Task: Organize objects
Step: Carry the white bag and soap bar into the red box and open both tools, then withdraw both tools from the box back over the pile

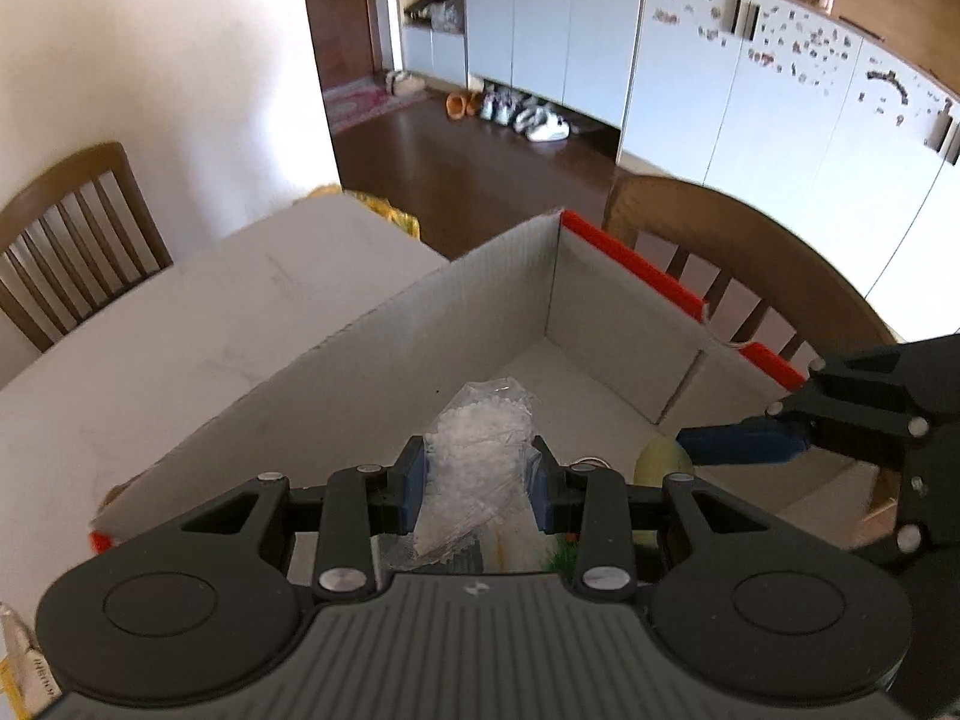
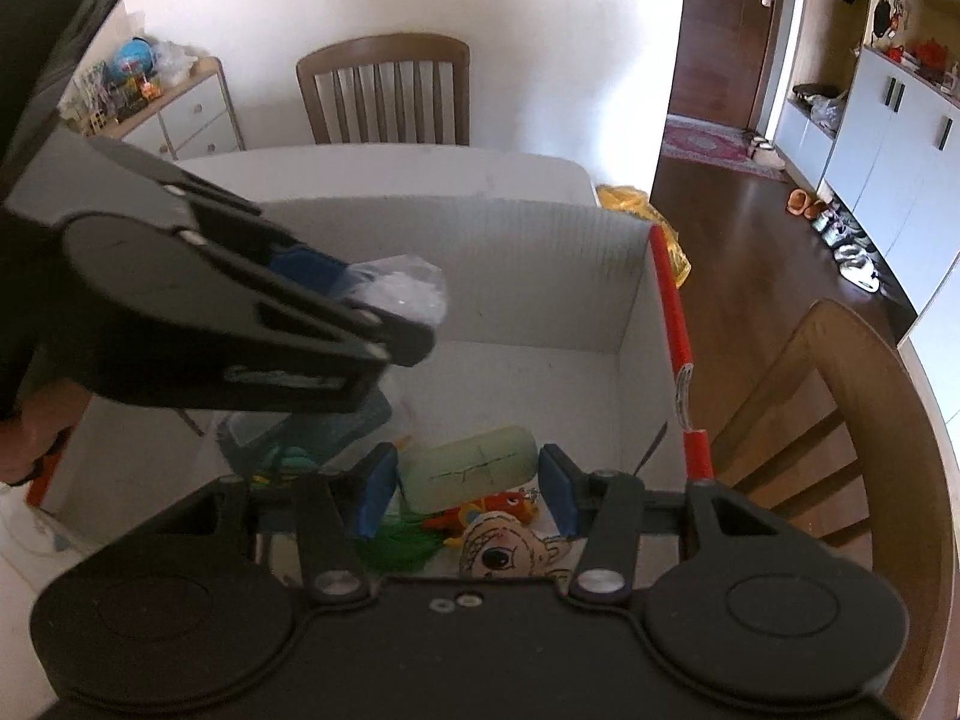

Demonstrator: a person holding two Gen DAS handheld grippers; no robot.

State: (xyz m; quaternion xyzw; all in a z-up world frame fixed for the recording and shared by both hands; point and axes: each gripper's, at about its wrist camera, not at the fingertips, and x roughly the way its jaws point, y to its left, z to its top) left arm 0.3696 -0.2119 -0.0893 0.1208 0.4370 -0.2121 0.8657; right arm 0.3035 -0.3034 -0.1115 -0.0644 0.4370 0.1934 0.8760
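A: Clear plastic, full of small white beads: that bag [image 1: 474, 468] is pinched between the blue pads of the left tongs [image 1: 478, 480], which hang over the open cardboard box [image 1: 384, 324].

B: And the right tongs [image 2: 468, 489]?

A: Their jaws stand part-way apart above the near end of the box. A pale green pouch [image 2: 474, 468] shows in the gap between them, but from this view I cannot tell whether they grip it or merely hover over it lying on the box floor.

B: Which step is this, then?

A: I judge it the drop-off: the bag is carried over the box and not yet let go. The next move calls for lowering the left tongs toward the bare floor ahead of them, then opening the jaws so the bag settles without snagging on a pad.

B: What is already inside?

A: Below the right tongs lie an orange toy [image 2: 480, 510], a green tuft [image 2: 396, 546] and a cloth figure with a drawn eye [image 2: 510, 552]; to their left sits a clear container [image 2: 312, 426] with something teal in it. The far half of the box is bare.

B: Beyond the box?

A: The white surface [image 1: 180, 312] it stands on, with wooden chairs [image 2: 384, 90] drawn up.
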